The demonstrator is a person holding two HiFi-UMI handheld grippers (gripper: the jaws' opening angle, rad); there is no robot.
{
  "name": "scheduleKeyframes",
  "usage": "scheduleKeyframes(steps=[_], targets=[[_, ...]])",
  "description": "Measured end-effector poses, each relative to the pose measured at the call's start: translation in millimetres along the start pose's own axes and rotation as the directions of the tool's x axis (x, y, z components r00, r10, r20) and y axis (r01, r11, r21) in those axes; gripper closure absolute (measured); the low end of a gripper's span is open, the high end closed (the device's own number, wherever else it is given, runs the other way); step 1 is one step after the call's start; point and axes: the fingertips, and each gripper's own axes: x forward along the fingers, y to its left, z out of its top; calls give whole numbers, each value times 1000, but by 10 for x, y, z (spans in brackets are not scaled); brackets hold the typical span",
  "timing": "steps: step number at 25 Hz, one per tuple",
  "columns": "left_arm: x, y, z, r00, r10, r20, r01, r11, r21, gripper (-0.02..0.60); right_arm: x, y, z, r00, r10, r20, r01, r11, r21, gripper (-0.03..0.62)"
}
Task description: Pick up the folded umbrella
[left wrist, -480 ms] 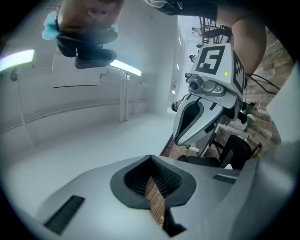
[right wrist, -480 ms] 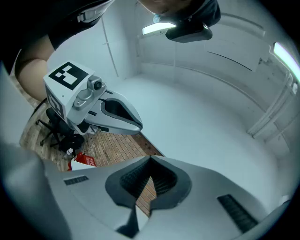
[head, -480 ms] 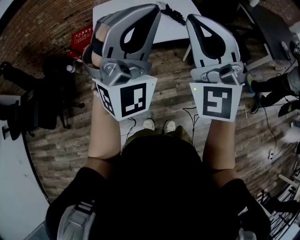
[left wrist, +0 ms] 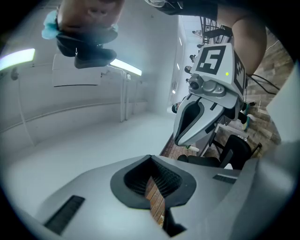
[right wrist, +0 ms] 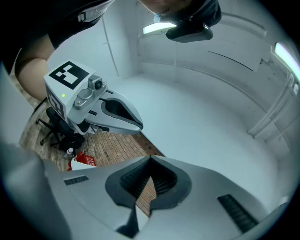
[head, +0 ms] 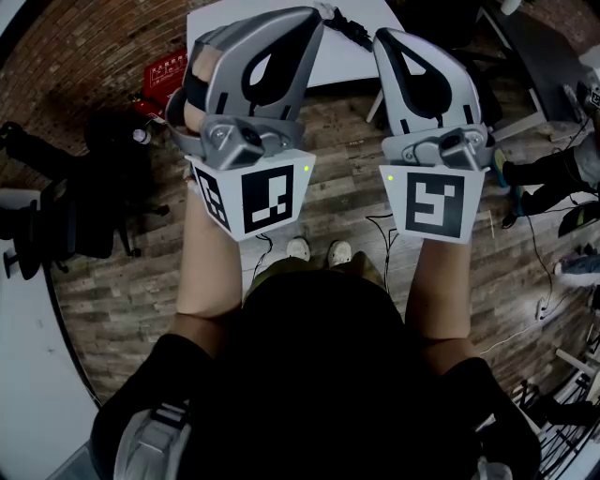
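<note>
A white table (head: pixel 342 64) stands ahead of me at the top of the head view. On it lies a slim black thing (head: pixel 345 26), perhaps the folded umbrella, mostly hidden between the grippers. My left gripper (head: pixel 307 26) and right gripper (head: pixel 384 39) are raised side by side in front of my chest, both short of the table. In the left gripper view the jaws (left wrist: pixel 151 160) meet at their tips with nothing between them. The right gripper view shows the same: its jaws (right wrist: pixel 151 160) are shut and empty. Each gripper view also catches the other gripper, tilted upward.
A wooden floor (head: pixel 141 281) lies below. A black office chair (head: pixel 80 220) stands to the left, a red box (head: pixel 169 67) beside the table's left corner. My shoes (head: pixel 317 250) are near cables. Another person (head: pixel 562 169) and more furniture are at the right.
</note>
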Motion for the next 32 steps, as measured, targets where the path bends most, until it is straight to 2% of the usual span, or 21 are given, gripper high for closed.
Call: scheduleKeyframes(steps=[32], targets=[[-117, 98, -211, 1000, -7, 12, 7, 1000, -17, 569, 161, 180, 75, 1000, -12, -16, 12, 1000, 4, 566]])
